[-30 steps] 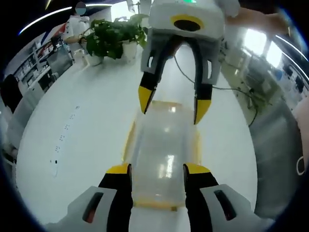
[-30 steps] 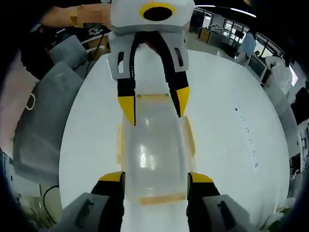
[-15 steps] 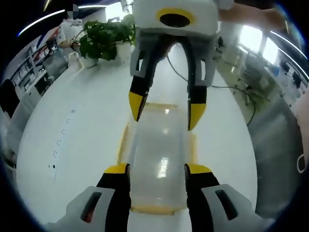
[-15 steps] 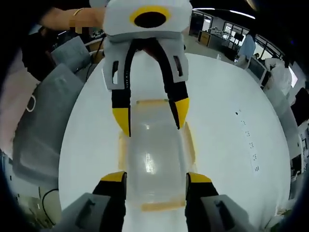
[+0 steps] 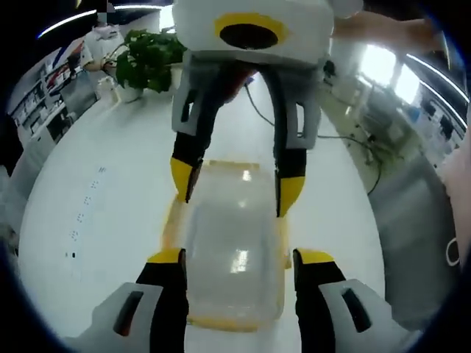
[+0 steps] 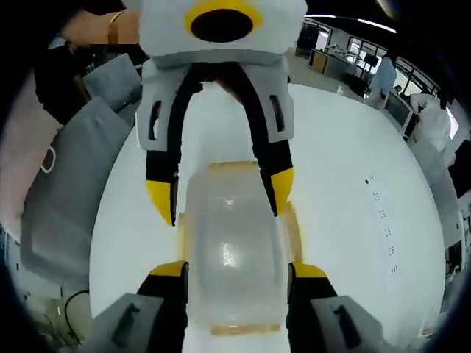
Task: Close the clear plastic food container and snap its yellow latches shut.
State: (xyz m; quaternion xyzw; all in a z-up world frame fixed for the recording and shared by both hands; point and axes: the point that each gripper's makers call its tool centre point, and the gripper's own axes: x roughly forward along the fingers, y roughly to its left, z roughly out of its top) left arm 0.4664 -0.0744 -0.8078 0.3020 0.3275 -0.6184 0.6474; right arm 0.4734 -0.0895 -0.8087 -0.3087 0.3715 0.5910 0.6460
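The clear plastic container [image 5: 232,243] lies on the white table [image 5: 103,191] with its lid on top and yellow latches [image 5: 171,220] sticking out along its sides and ends. My left gripper [image 5: 241,259] is open, its jaws either side of the container's near end. Opposite it, my right gripper [image 5: 235,184] comes in from the top, also open, straddling the far end. In the right gripper view the same container [image 6: 232,235] sits between the right gripper [image 6: 235,271] and the facing left gripper [image 6: 221,193]. A yellow latch [image 6: 293,220] shows on its right side.
A potted plant [image 5: 147,62] stands at the table's far edge. A cable [image 5: 346,136] trails across the table. Grey bags [image 6: 66,184] sit beside the table. People in white [image 6: 430,118] stand further back in the room.
Both grippers have closed in on each other along the container, so each pair of jaws now reaches further over its ends. The container has stayed in place.
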